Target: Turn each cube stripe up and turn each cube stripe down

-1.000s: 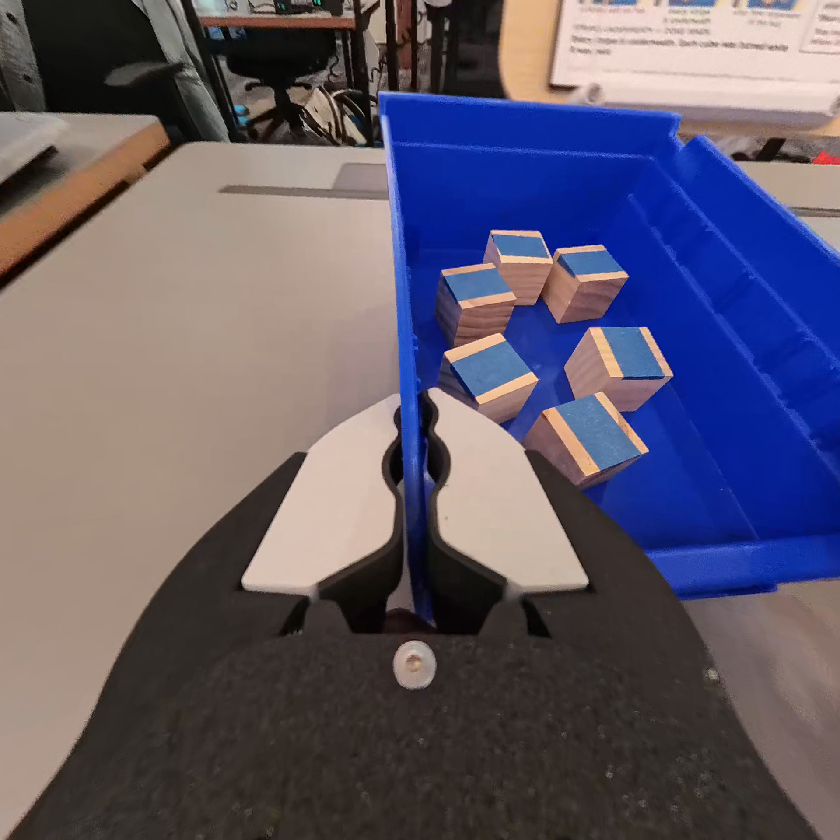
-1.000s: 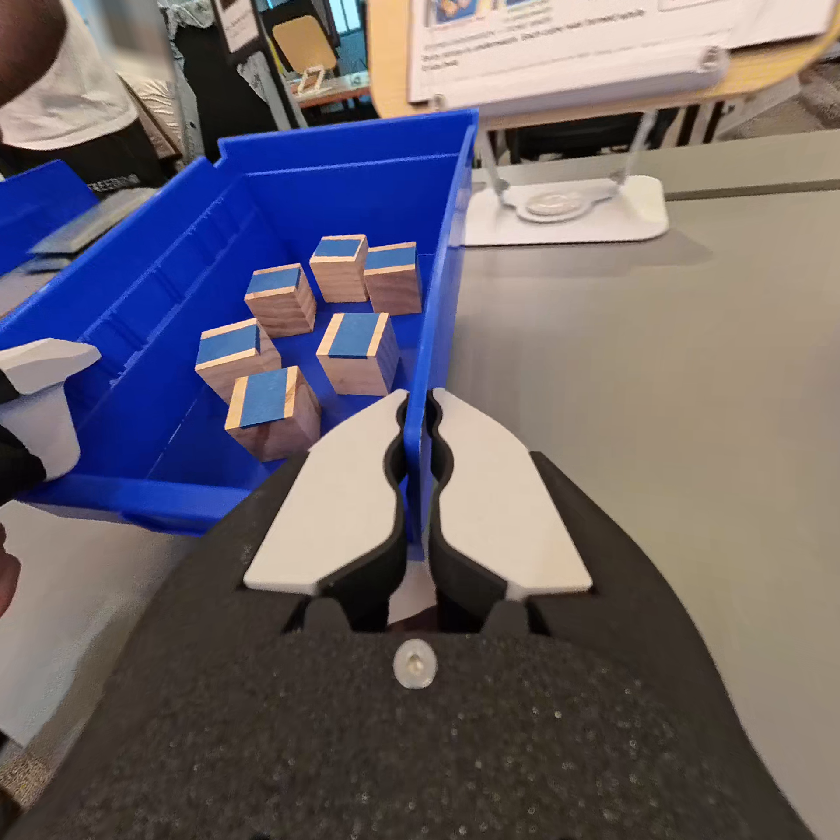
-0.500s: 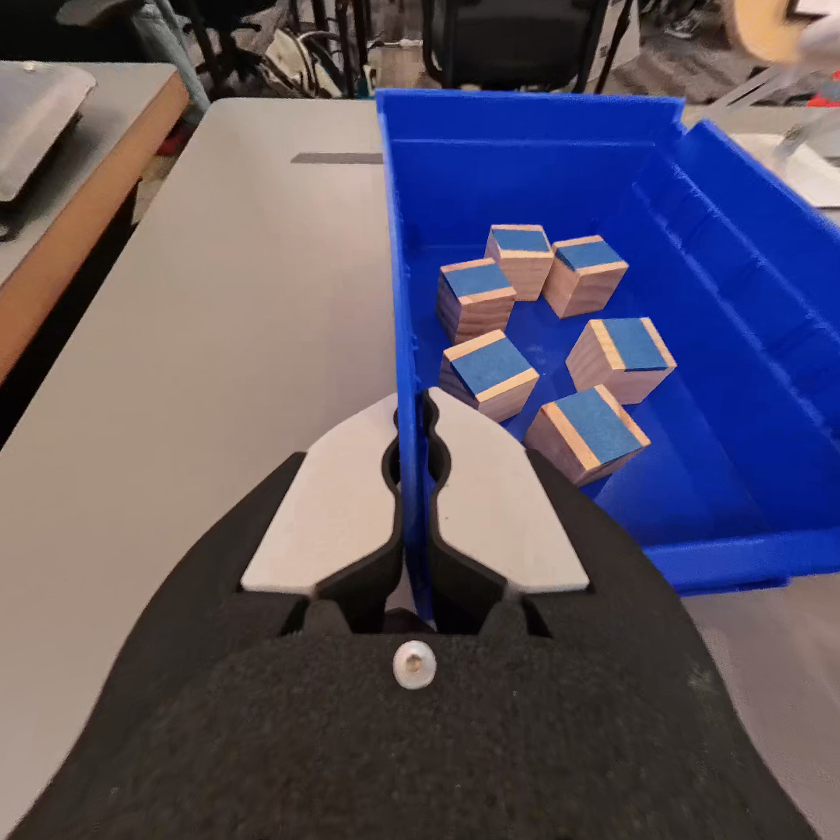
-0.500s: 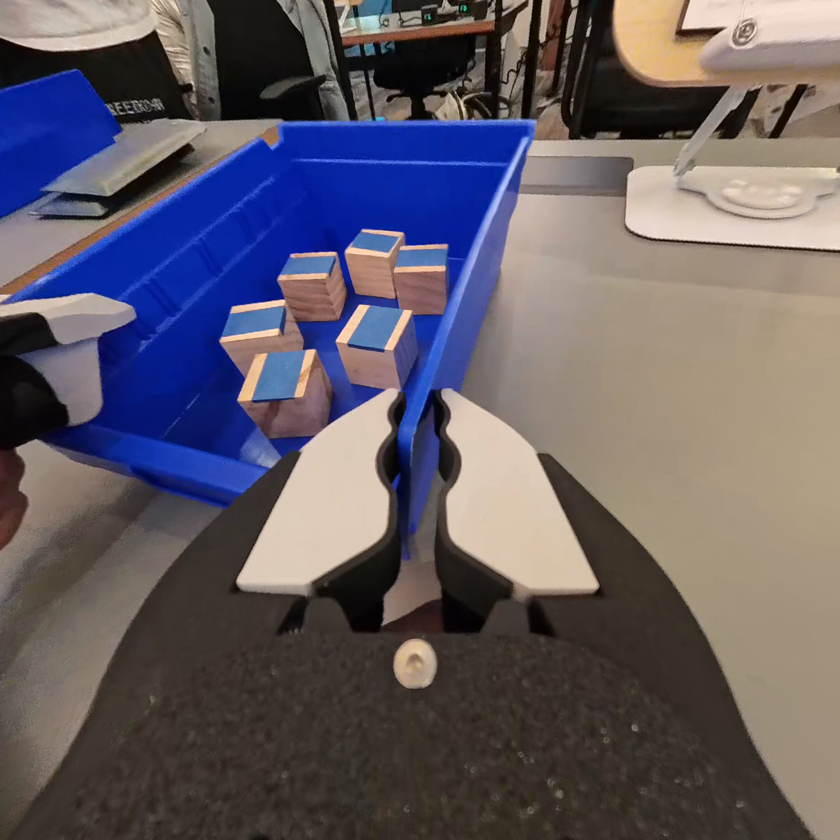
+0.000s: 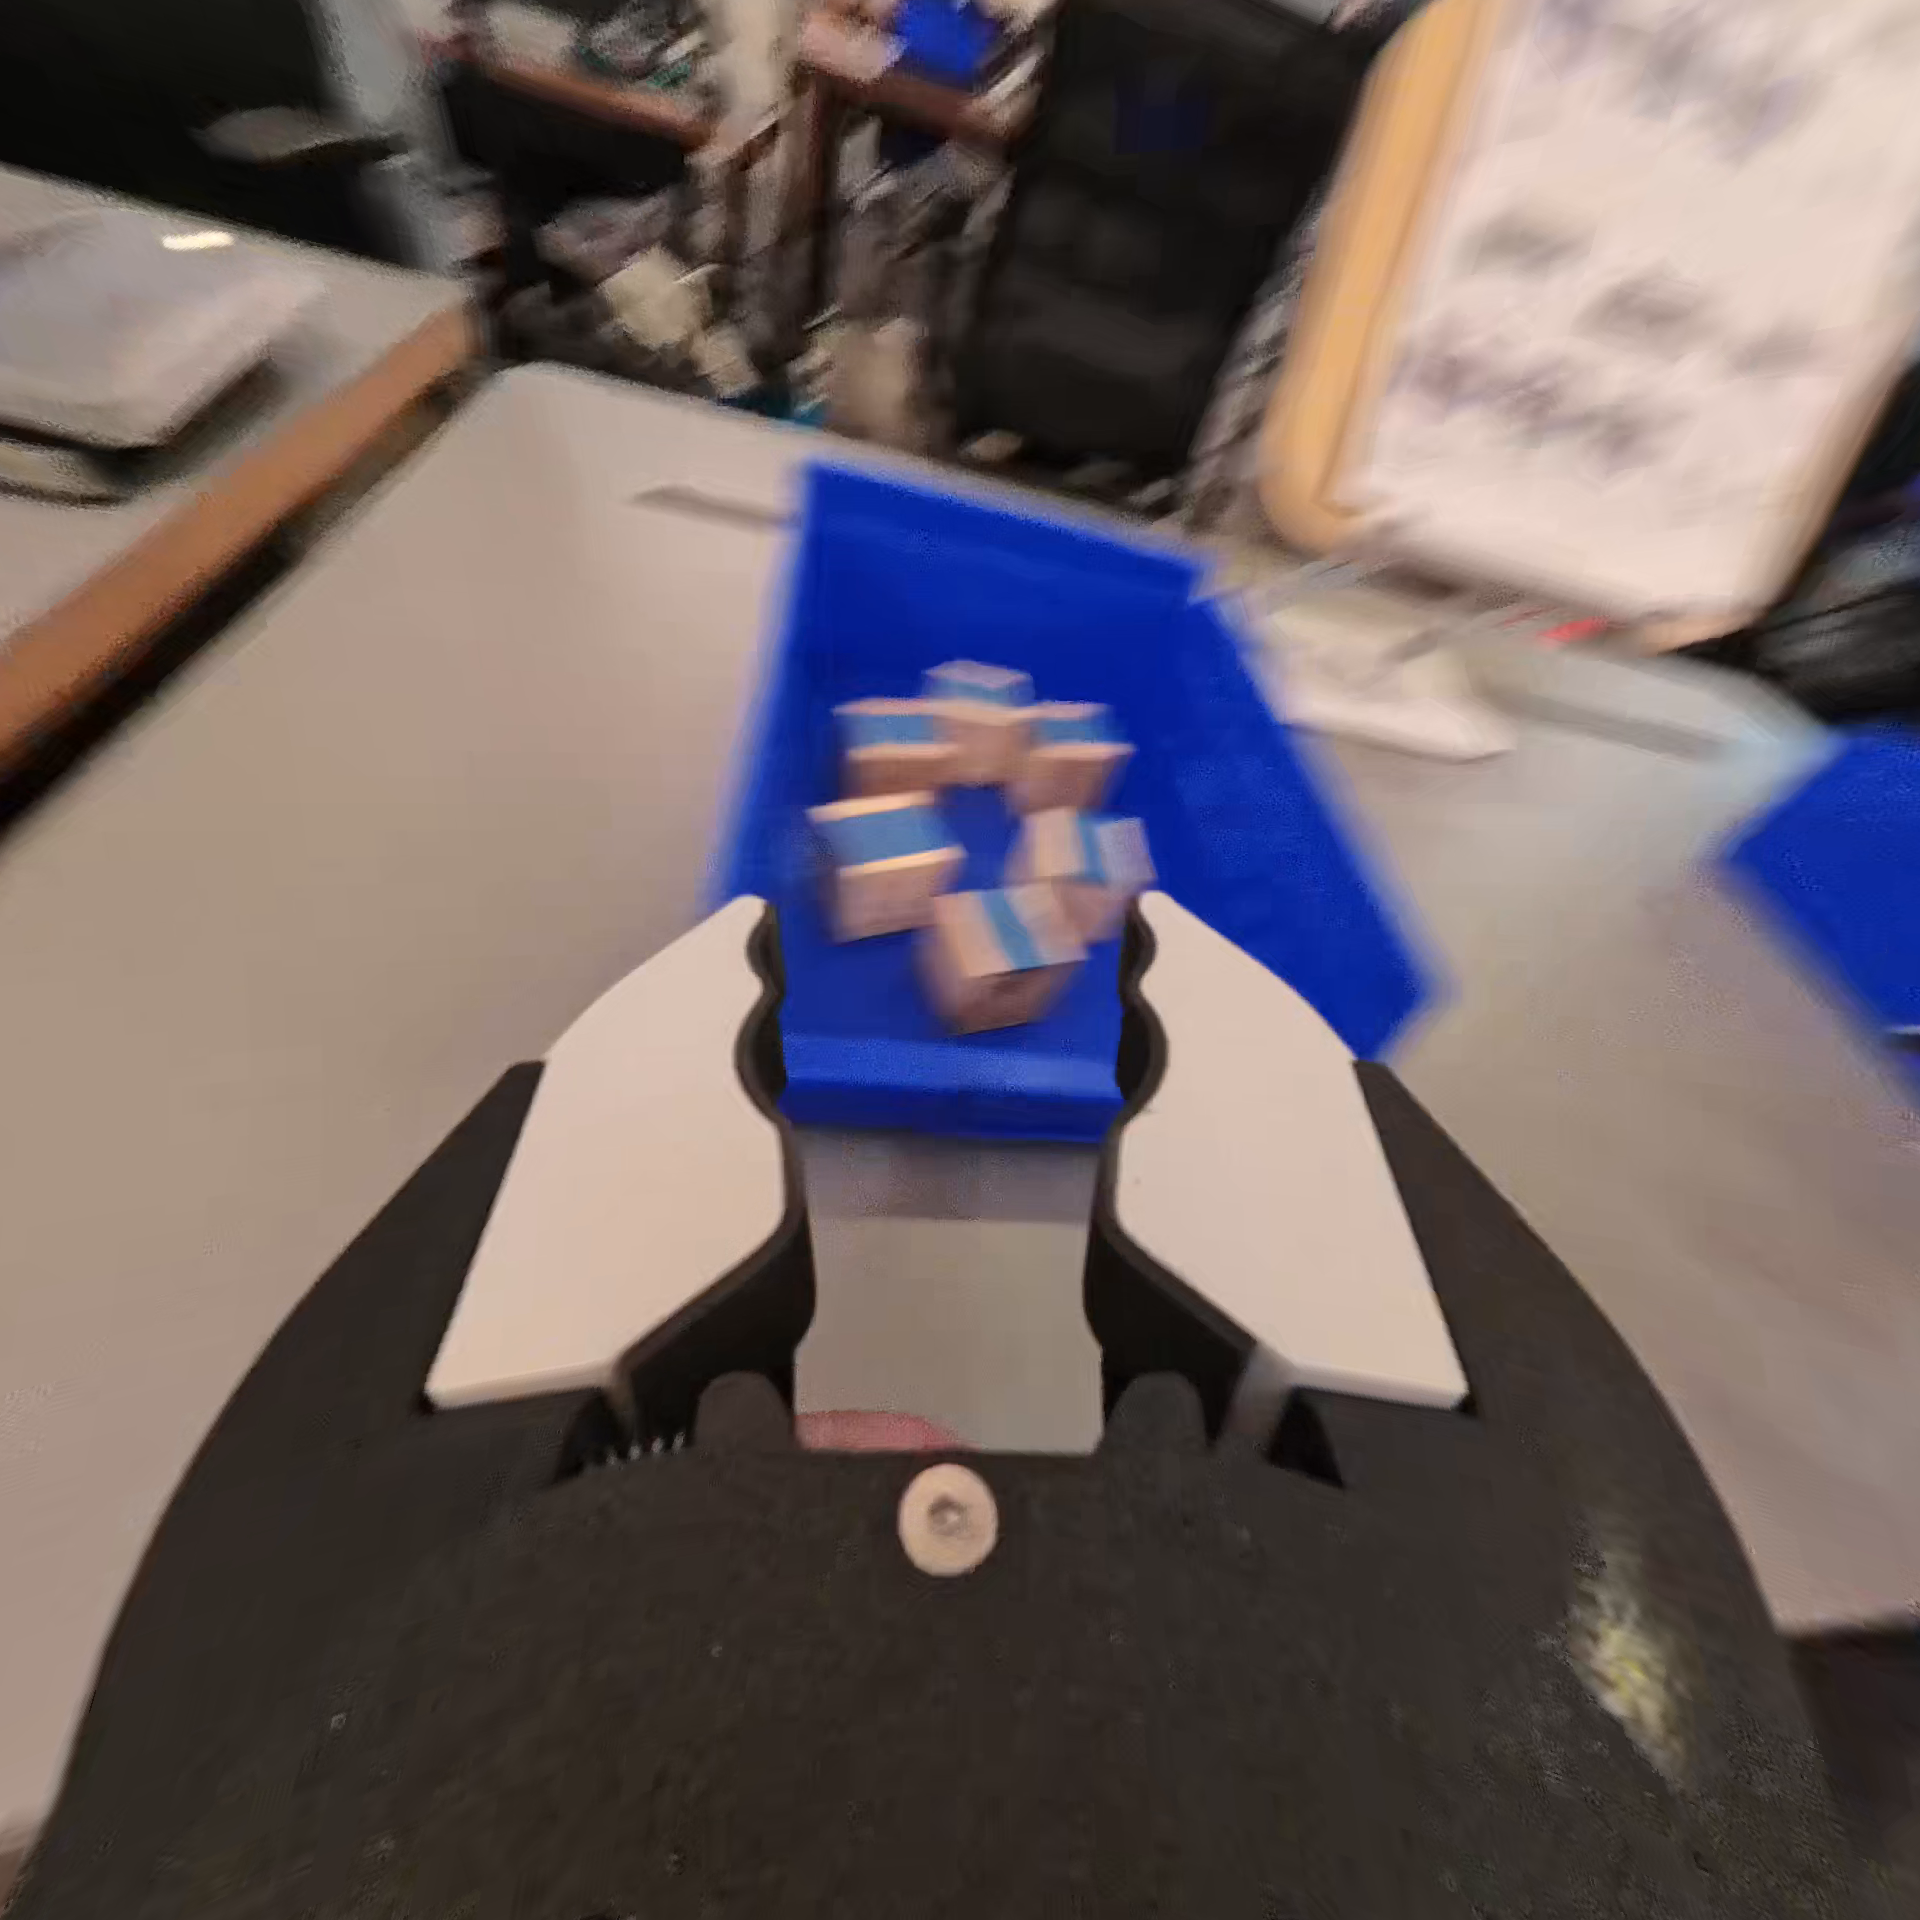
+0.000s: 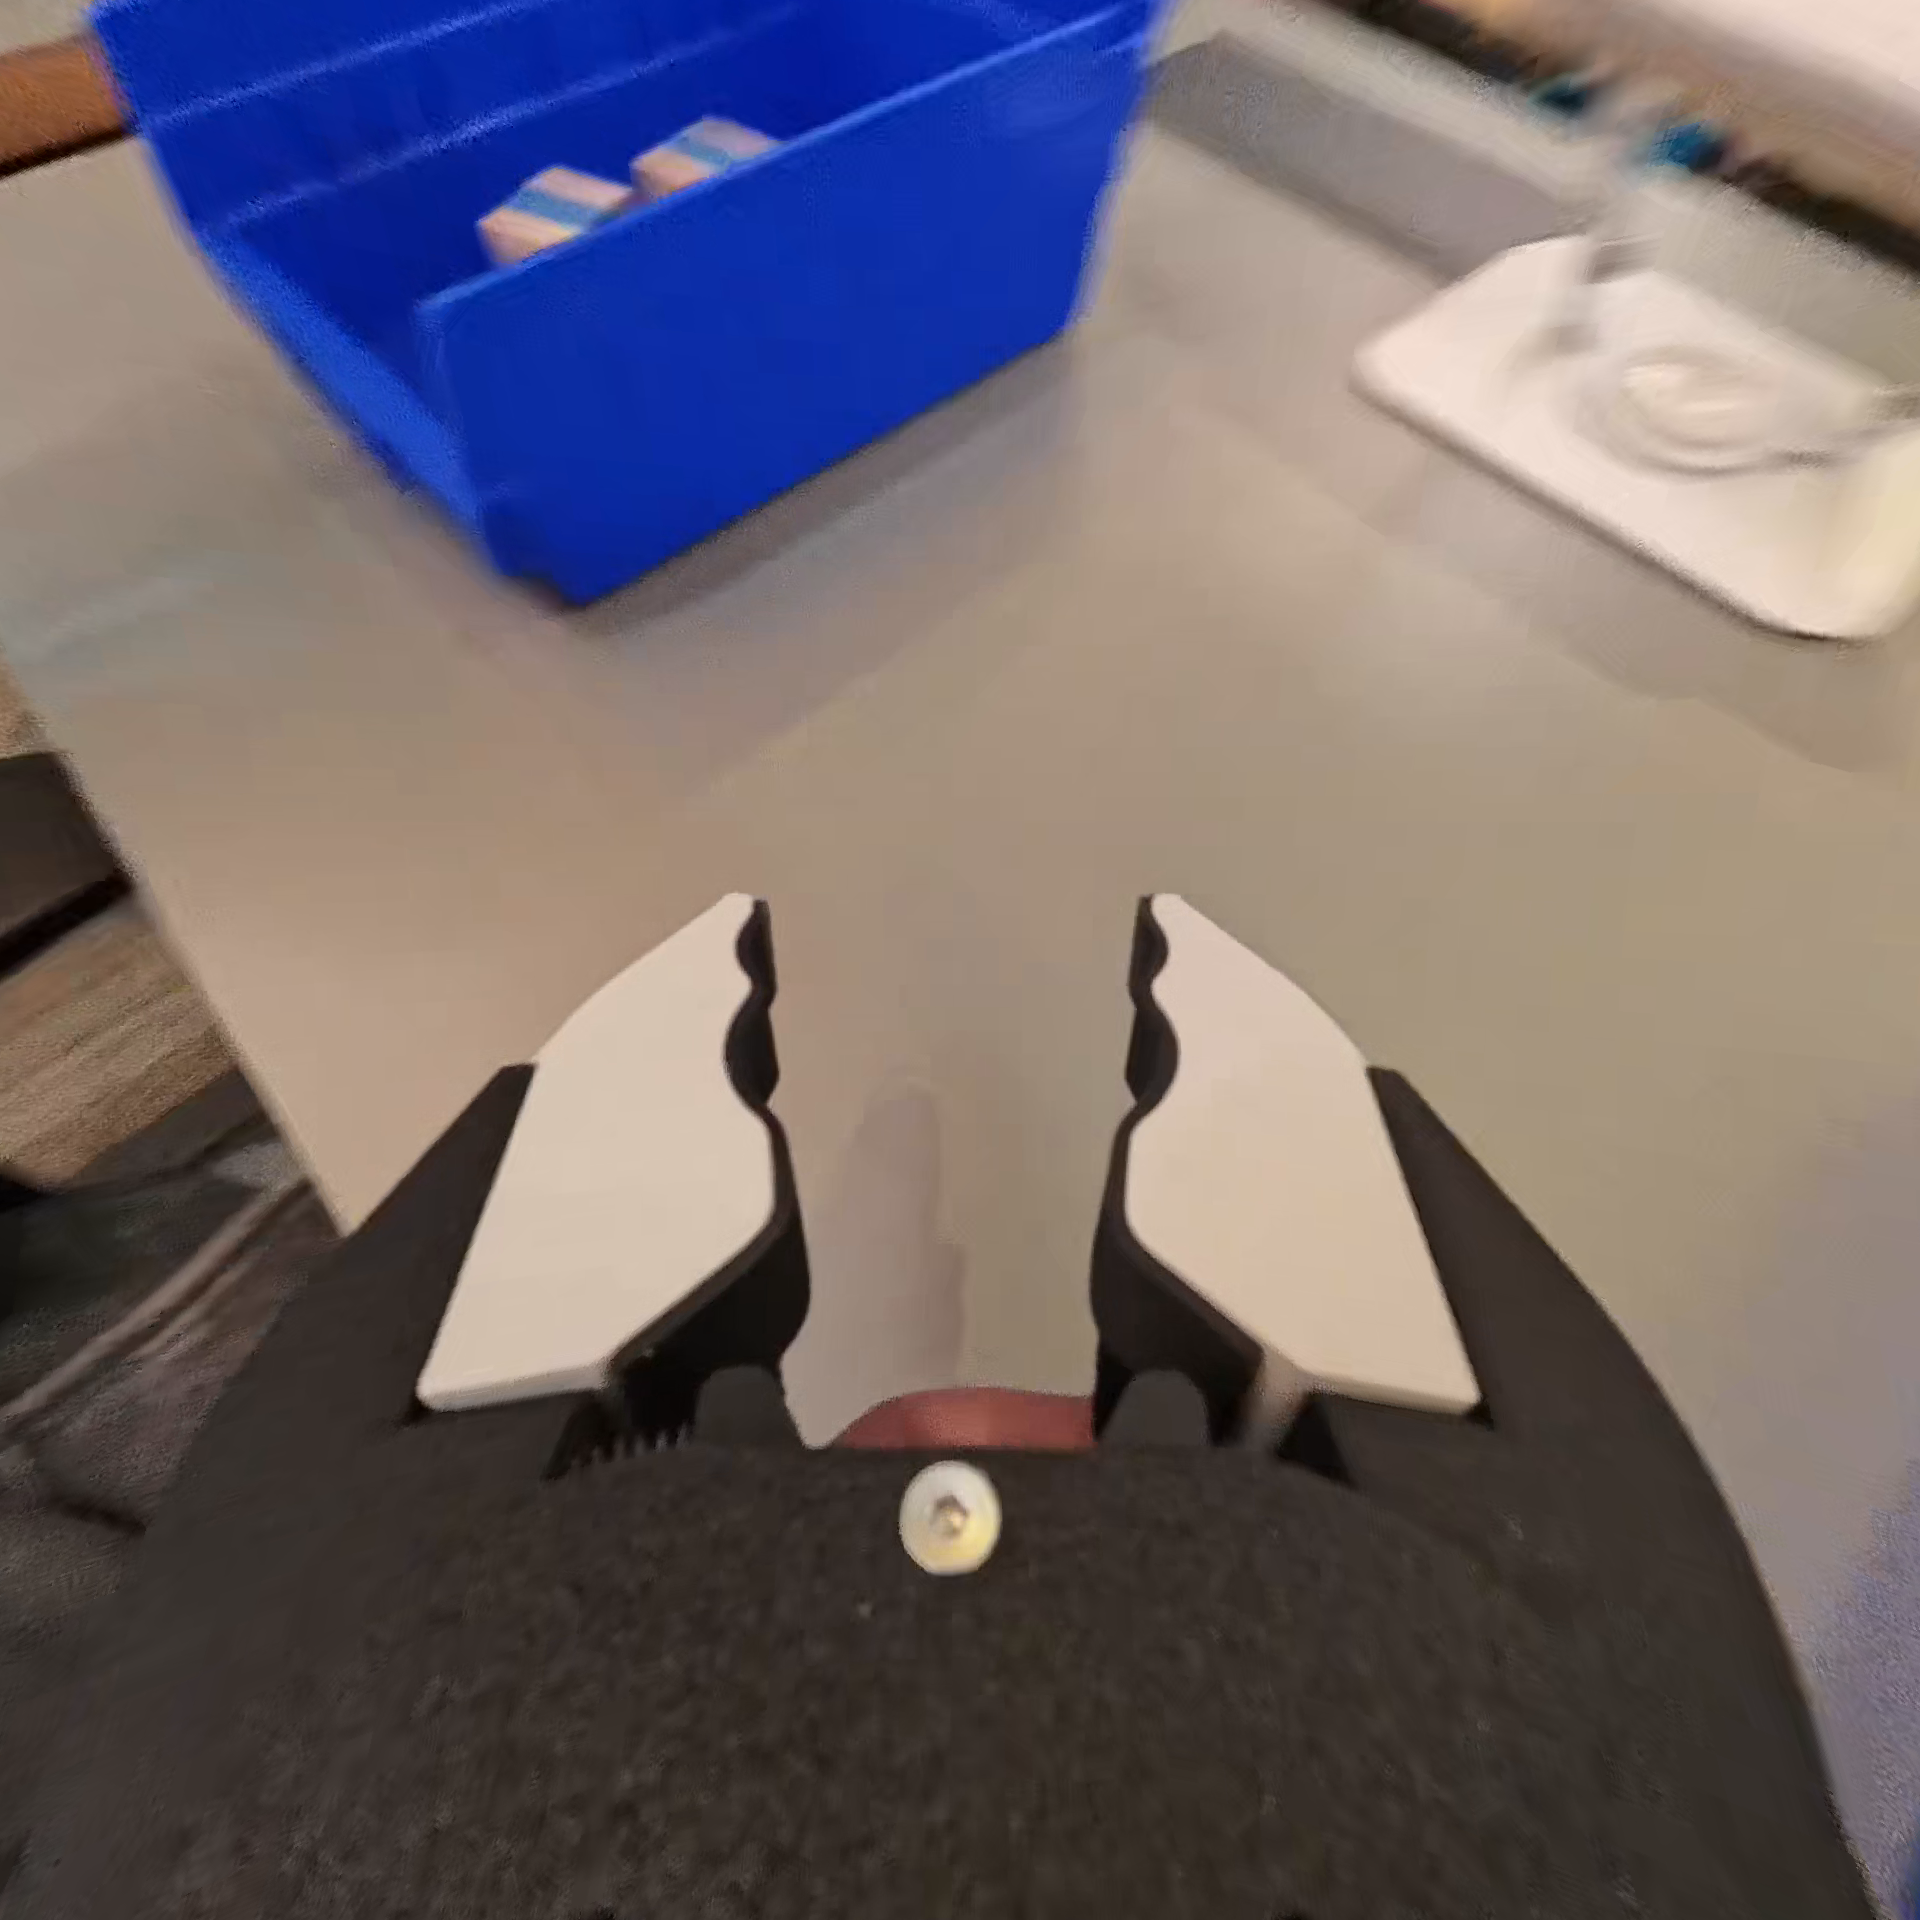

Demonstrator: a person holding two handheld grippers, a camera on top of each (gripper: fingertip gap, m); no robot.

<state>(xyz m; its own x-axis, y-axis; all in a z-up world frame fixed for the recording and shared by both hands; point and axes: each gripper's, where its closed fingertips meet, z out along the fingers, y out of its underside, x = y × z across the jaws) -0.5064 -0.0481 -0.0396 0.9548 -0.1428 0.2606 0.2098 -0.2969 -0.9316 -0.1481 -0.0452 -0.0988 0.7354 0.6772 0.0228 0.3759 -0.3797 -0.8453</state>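
Both tongs are wide open and hold nothing. Left tongs point level at the blue bin, where the blurry wooden cubes sit. Right tongs hang over the bare grey counter, tipped down, apart from the bin.

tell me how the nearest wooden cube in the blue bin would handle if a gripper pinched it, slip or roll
The nearest cube looks like solid wood with flat faces, so it is probably stiff and unlikely to roll. Its blue-taped face may be a little slicker than the bare wood. It lies close to other cubes in the blue bin, so open fingers could nudge a neighbour.
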